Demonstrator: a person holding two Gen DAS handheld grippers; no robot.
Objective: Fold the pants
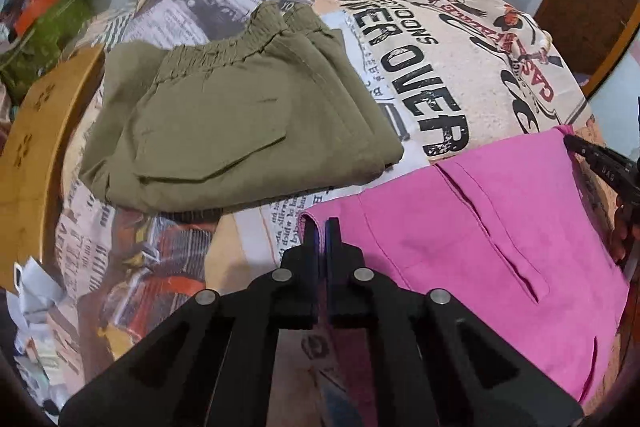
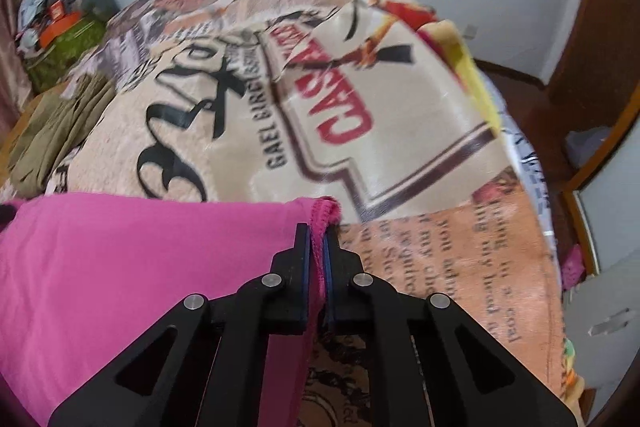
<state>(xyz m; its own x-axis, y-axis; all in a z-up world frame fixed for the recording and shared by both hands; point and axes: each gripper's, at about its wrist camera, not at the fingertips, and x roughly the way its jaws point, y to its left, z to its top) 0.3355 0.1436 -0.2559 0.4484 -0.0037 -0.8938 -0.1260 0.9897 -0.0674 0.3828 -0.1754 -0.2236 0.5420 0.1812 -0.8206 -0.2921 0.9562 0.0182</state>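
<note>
The left gripper (image 1: pixel 320 227) pinches one corner of the pink pants (image 1: pixel 480 227), fingers squeezed tight. The right gripper (image 2: pixel 319 233) pinches the other corner the same way. The pants lie on the printed bedspread (image 1: pixel 440 67). Farther back sit folded green pants (image 1: pixel 240 119).

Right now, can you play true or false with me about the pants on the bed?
1. Both grippers pinch the pink pants. True: the left gripper holds one corner, the right gripper another.
2. The green pants are spread out flat. False: they lie folded in a bundle.
3. The green pants touch the pink pants. False: a strip of the printed bedspread shows between them.
4. The bedspread has big letters on it. True.
5. The right jaws are wide open. False: they are shut on pink cloth.
</note>
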